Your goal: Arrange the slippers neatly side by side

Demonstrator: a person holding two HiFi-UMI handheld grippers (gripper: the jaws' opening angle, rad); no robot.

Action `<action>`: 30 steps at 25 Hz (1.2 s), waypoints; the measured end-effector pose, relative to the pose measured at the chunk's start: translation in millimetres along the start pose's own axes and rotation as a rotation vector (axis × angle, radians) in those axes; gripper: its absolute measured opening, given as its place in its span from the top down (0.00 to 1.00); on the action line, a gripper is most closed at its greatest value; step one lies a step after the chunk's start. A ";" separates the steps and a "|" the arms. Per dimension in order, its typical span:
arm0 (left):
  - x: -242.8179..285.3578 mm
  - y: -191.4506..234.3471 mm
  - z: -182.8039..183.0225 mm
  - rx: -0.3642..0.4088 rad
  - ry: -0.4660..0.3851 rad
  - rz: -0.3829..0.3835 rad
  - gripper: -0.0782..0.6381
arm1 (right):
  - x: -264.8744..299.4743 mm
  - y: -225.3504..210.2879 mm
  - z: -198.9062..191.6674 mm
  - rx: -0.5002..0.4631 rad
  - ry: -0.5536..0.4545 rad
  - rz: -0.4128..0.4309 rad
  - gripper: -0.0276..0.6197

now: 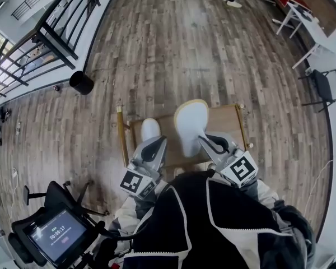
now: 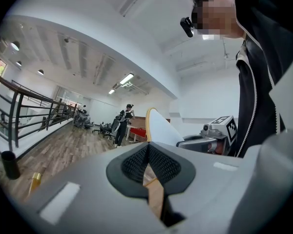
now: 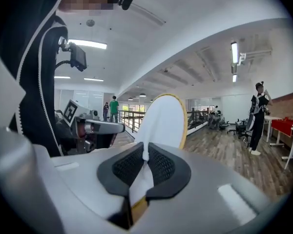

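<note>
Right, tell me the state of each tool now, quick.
Left tool: closed, nothing between its pads.
Right tool: closed on the white slipper, held up off the table.

Matl check, operator. You have a white cloth slipper w/ tan edge trim: soft matt fabric, slightly fuzzy surf. A second white cloth slipper shows the same matt fabric. On the R gripper and the L gripper you see smooth matt grey plastic shells. Their black pads look rubbery w/ a fine ribbed texture. The marker cubes: matt white faces, black print. The low tan wooden table: smooth, dull sheen. The grey-brown plank floor: wood-grain finish, matt. The black metal railing: painted, smooth. Your black cloth jacket: matt weave, white piping. The tablet screen: glossy.
</note>
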State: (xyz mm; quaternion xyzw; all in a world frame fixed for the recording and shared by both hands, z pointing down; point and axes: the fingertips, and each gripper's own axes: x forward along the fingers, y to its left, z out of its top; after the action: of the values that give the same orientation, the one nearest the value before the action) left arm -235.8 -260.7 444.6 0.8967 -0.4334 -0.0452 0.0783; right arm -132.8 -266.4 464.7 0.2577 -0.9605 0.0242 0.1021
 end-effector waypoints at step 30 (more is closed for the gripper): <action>-69.1 22.7 -5.0 -0.019 -0.008 0.079 0.87 | 153.8 -6.7 -276.2 0.402 0.591 -0.043 0.92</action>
State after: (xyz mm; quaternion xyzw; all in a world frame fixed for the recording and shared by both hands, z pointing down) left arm -295.4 -219.9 454.5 0.8780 -0.4682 -0.0496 0.0866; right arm -208.9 -320.3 766.8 0.2746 -0.8600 0.2839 0.3231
